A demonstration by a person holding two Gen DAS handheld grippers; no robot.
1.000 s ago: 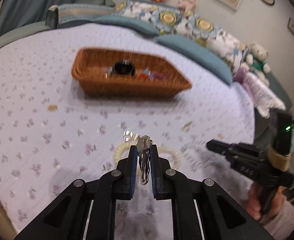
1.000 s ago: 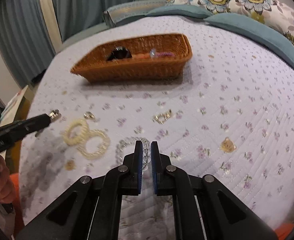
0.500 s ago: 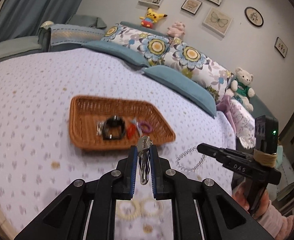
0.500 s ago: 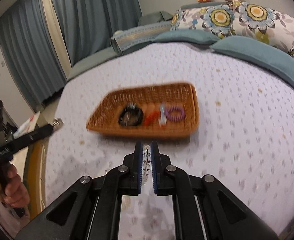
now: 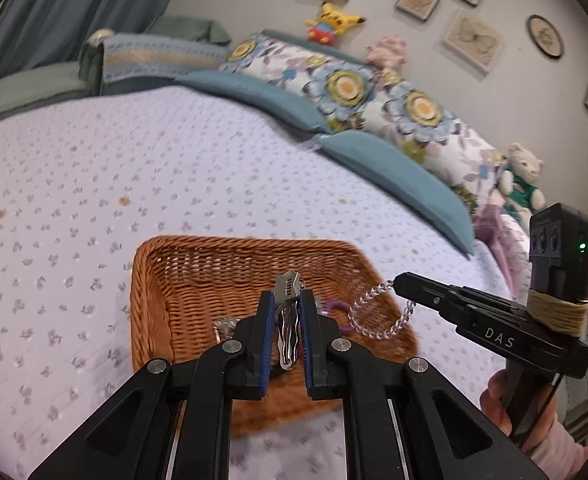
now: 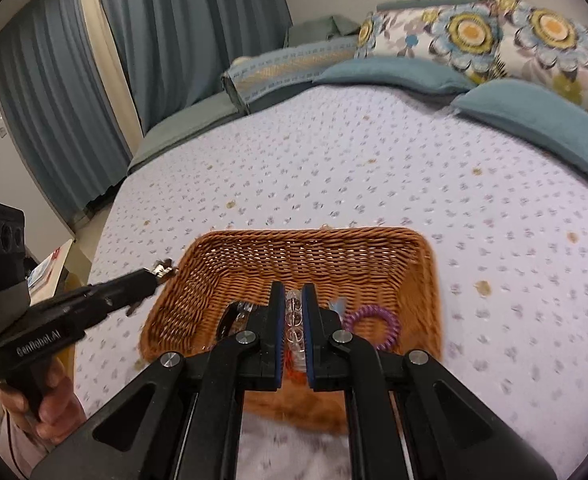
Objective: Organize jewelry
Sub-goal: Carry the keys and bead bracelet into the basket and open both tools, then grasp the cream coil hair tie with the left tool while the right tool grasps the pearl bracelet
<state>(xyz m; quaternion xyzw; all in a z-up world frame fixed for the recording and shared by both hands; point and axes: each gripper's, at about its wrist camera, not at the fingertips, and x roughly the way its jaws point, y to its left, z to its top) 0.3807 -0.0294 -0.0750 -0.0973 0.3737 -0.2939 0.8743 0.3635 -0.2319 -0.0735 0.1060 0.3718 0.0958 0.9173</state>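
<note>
A brown wicker basket (image 5: 181, 280) (image 6: 426, 276) sits on the floral bedspread. My left gripper (image 5: 286, 300) is shut on a silver hair clip (image 5: 287, 322) and holds it over the basket; it shows from the side in the right wrist view (image 6: 161, 270). My right gripper (image 6: 294, 296) is shut on a clear bead bracelet (image 6: 295, 320), which hangs in a loop over the basket's right side (image 5: 378, 316). Inside the basket lie a purple coil hair tie (image 6: 372, 326), a black ring-shaped item (image 6: 229, 318) and other small pieces, partly hidden by the fingers.
Teal and floral pillows (image 5: 390, 168) line the bed's far side, with plush toys (image 5: 522, 178) near the wall. Blue curtains (image 6: 165, 40) hang on the left in the right wrist view. The bedspread (image 5: 93, 160) stretches around the basket.
Both grippers lifted their items off the bedspread and moved forward to the basket. They now hover over it, where before they were short of it.
</note>
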